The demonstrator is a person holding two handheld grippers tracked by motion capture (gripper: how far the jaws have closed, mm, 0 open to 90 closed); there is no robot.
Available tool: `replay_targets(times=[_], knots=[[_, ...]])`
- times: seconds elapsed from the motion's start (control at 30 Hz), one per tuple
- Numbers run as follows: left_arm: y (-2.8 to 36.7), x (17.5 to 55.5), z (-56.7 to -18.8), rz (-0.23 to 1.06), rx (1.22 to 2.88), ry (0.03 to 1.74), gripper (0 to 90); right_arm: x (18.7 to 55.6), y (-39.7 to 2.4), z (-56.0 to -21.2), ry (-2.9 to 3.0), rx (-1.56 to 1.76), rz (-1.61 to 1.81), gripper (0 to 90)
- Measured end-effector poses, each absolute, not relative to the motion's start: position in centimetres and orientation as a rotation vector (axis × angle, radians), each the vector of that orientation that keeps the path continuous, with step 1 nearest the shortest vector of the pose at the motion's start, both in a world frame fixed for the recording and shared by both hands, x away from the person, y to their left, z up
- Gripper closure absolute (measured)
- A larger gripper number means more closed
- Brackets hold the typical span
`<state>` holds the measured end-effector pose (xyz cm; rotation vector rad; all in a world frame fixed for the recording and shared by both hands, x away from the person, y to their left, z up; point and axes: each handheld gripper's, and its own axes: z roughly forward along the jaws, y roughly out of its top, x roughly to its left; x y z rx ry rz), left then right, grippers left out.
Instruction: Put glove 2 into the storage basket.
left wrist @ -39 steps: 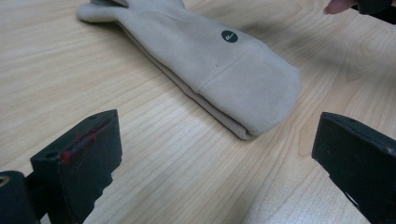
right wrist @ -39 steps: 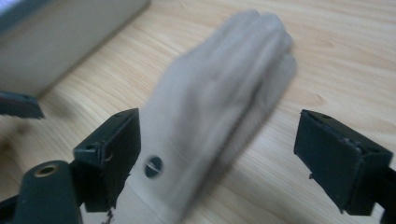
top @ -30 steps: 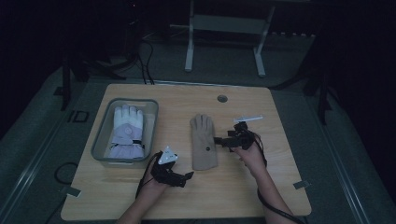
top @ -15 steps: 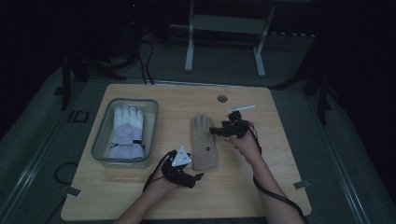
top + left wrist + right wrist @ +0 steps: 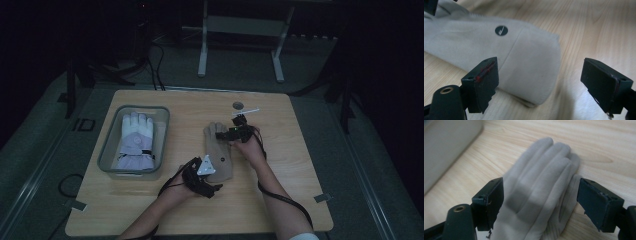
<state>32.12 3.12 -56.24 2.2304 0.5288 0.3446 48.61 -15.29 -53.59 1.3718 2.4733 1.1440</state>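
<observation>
A beige glove point(image 5: 218, 152) lies flat on the wooden table point(image 5: 300, 165), fingers pointing away from the person. My left gripper point(image 5: 212, 184) is at its cuff end. In the left gripper view the gripper point(image 5: 541, 82) stands open with the cuff point(image 5: 524, 57) reaching in between the jaws, untouched by the pads. My right gripper point(image 5: 220, 136) hovers over the glove's fingers. In the right gripper view it point(image 5: 540, 202) is open, with the glove's fingers point(image 5: 541, 177) spread between the jaws. Both pairs of jaws have just been closing a little.
A grey tray point(image 5: 107, 150) at the table's left holds a white glove point(image 5: 136, 142); its wall point(image 5: 446, 147) is blurred in the right gripper view. A round grommet point(image 5: 238, 105) and a white strip point(image 5: 250, 111) lie behind the right gripper.
The left gripper has moved right, up to the glove's cuff. The right gripper has moved away from the person and left, over the glove's fingers.
</observation>
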Motion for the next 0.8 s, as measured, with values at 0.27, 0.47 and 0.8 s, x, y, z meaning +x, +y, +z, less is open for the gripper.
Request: replay_targets(times=[0.27, 0.47, 0.8], knots=[[2.4, 32.9, -56.7, 0.342, 2.309, 0.503, 20.0, 48.9, -14.6, -54.8, 2.523, 1.384, 1.049, 36.2], [2.1, 32.8, -56.7, 0.397, 2.336, 0.532, 36.9, 48.8, -14.1, -54.7, 2.554, 1.371, 1.025, 53.9], [2.2, 33.6, -56.2, 0.436, 2.315, 0.641, 75.5, 48.8, -14.3, -54.6, 2.549, 1.402, 1.077, 62.8]])
